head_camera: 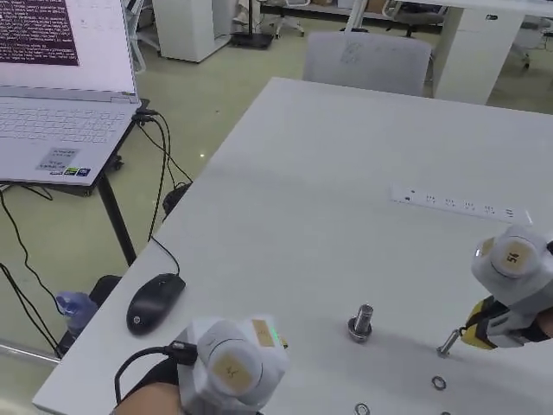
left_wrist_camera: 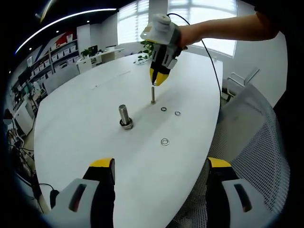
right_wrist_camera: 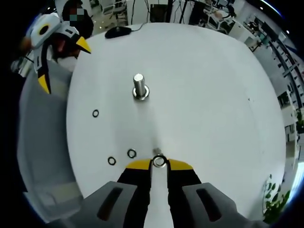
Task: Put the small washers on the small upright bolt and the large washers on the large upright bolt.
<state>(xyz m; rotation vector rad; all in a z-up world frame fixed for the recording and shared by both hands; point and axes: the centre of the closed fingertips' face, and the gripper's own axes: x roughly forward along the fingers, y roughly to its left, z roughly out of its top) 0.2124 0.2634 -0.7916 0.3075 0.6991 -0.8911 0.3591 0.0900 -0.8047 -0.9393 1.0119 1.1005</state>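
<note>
1. Far left: laptop [head_camera: 60,130], open on a side stand. Pale text on a dark purple panel, too small to read; palm-rest stickers illegible
2. Black corded mouse [head_camera: 155,303] near the left edge of the white table [head_camera: 294,199], clear of the work
3. Left gripper [left_wrist_camera: 160,164]: jaws spread wide with nothing between them, held low at the near edge. It is judged to be parked there so the other hand has room. The round tan label on its back cannot be read
4. Large upright bolt [head_camera: 363,320] stands mid-table. There is a collar at its foot; whether that is the bolt's own head or a washer cannot be told
5. Small upright bolt [head_camera: 448,343], thin-shanked, to the right of the large one and apart from it
6. First loose washer [left_wrist_camera: 164,109] and second loose washer [left_wrist_camera: 177,113] lie flat just beside the small bolt. Third loose washer [left_wrist_camera: 165,141] lies nearer the table edge. Their sizes cannot be told apart
7. Right gripper [left_wrist_camera: 158,80]: jaws pinched almost together on a small ring, judged to be a small washer [right_wrist_camera: 159,162]. It points down directly over the small bolt's tip, seemingly to line the hole up with the shank. Its tan label shows what looks like "56", not certain
8. Far right, rear: white power strip [head_camera: 458,206] with a row of sockets and no legible marking
</note>
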